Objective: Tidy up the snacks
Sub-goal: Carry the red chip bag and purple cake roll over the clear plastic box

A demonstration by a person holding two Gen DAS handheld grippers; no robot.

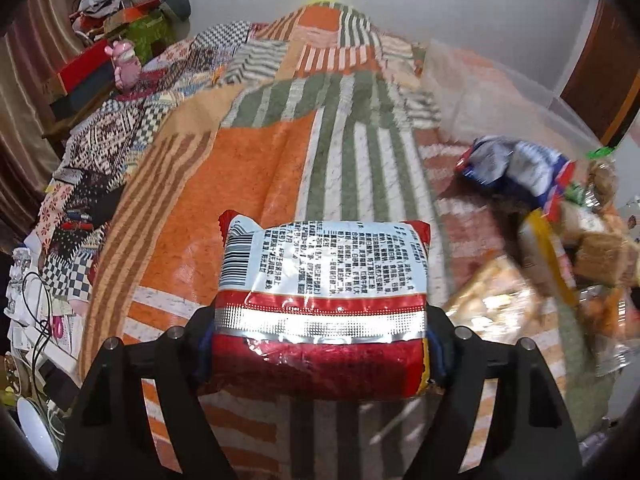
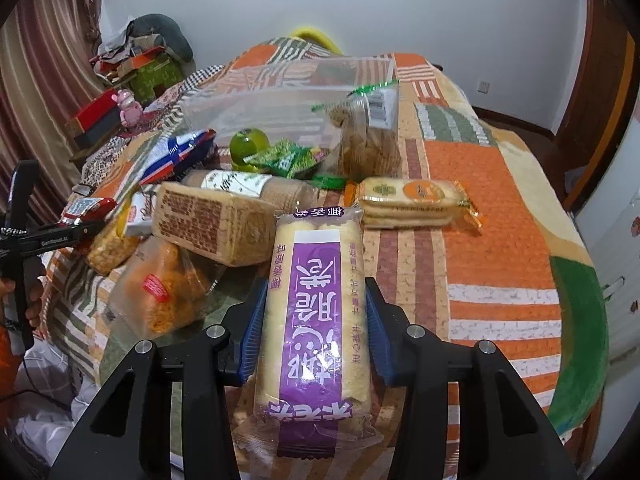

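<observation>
Left wrist view: the left tongs [image 1: 320,344] grip a red packet [image 1: 320,300] by its sides, both pads pressing on it, held above the striped bed cover [image 1: 248,168]. To the packet's right lies a blurred snack pile [image 1: 560,240].

Right wrist view: the right tongs [image 2: 312,320] clamp a purple-labelled roll [image 2: 314,300] lengthwise. Beyond the roll lie a brown cracker block [image 2: 216,224], an orange-label biscuit pack [image 2: 412,202] and a clear box [image 2: 296,100].
</observation>
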